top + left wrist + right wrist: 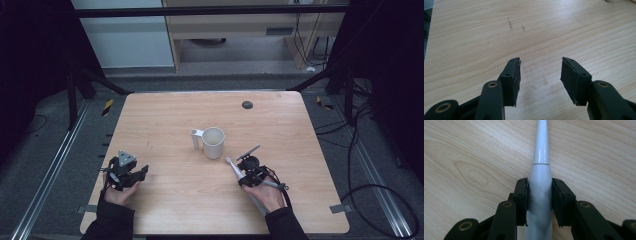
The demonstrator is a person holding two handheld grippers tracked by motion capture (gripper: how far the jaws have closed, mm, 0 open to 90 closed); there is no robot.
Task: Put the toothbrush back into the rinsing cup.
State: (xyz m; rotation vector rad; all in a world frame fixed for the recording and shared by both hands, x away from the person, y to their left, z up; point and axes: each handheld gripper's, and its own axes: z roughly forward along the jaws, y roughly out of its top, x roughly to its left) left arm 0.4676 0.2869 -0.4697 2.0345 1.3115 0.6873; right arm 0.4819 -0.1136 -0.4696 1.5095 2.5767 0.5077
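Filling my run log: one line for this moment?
right gripper: shut on toothbrush | left gripper: open, idle | mug: upright

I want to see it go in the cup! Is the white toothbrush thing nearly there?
Done: the right gripper has closed on the white electric toothbrush, lying on the table. In hand: just that grip. Left: carrying it to the mug, probably. The left gripper is open, holding nothing.

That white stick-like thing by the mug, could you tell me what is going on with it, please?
A person at a wooden table holds a gripper in each hand. The right gripper is shut on a slim white electric toothbrush, clamped around its thicker handle, its head pointing toward the white mug that stands upright mid-table. The left gripper rests open over bare wood, holding nothing.
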